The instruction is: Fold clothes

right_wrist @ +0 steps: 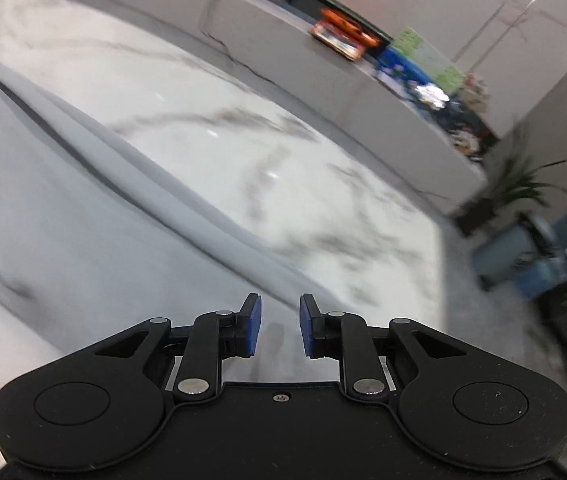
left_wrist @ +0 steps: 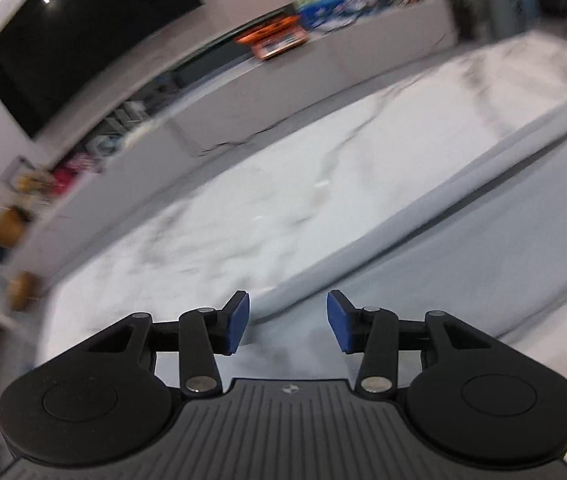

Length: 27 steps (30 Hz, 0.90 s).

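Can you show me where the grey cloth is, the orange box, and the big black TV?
grey cloth (left_wrist: pixel 463 248): left wrist view, on its flat middle part.
orange box (right_wrist: pixel 341 38): right wrist view, on its front face.
black TV (left_wrist: pixel 83 40): left wrist view, middle of its dark screen.

left gripper (left_wrist: pixel 288 322): matte black linkage, blue pads, silver pivot pins, ribbed grey base with small round emblem | right gripper (right_wrist: pixel 280 331): same black-blue build, smooth base, one screw

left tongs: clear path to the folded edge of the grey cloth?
Probably yes. The left tongs are open and empty, and the grey cloth has its folded edge running just ahead of them on the marble table, with nothing in between.
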Motion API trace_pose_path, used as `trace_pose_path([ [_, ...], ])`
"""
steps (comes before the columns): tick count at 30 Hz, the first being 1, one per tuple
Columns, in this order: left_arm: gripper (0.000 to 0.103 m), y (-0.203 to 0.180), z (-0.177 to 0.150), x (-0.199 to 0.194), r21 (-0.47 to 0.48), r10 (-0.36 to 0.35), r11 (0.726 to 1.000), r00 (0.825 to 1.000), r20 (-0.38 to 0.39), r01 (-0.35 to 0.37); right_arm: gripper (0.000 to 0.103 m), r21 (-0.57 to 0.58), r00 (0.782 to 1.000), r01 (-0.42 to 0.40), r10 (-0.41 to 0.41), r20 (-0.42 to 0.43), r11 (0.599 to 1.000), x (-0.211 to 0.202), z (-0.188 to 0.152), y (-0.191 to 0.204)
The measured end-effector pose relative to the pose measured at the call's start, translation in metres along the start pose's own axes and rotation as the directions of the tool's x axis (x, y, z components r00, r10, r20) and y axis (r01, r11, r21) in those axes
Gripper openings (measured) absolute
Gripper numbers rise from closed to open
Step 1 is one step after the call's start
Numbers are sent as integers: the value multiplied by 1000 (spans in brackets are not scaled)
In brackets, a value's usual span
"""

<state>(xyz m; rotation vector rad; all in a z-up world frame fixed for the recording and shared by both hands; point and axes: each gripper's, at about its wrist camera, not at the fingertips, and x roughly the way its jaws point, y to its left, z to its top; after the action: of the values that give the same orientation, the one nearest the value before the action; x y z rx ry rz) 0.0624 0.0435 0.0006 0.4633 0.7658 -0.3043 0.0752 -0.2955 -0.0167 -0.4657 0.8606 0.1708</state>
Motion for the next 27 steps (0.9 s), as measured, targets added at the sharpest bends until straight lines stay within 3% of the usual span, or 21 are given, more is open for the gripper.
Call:
trace_pose_path([
  [4, 39, -22, 6, 10, -8, -92, 996, 996, 2, 92, 16, 57, 996, -89, 88, 19, 994, 3, 9, 16],
  [12, 38, -39, 12, 51, -63, -149, 987, 989, -20, 148, 15, 107, 983, -182, 182, 11, 977, 43, 27, 39],
  [20, 38, -37, 31, 77, -92, -130, 987, 991, -4, 130, 15, 177, 987, -161, 155, 48, 971, 71, 65, 29],
  [27, 40, -26, 13, 59, -128, -45, 991, 998, -36, 40, 15, 204, 991, -129, 119, 63, 970, 64, 72, 29],
])
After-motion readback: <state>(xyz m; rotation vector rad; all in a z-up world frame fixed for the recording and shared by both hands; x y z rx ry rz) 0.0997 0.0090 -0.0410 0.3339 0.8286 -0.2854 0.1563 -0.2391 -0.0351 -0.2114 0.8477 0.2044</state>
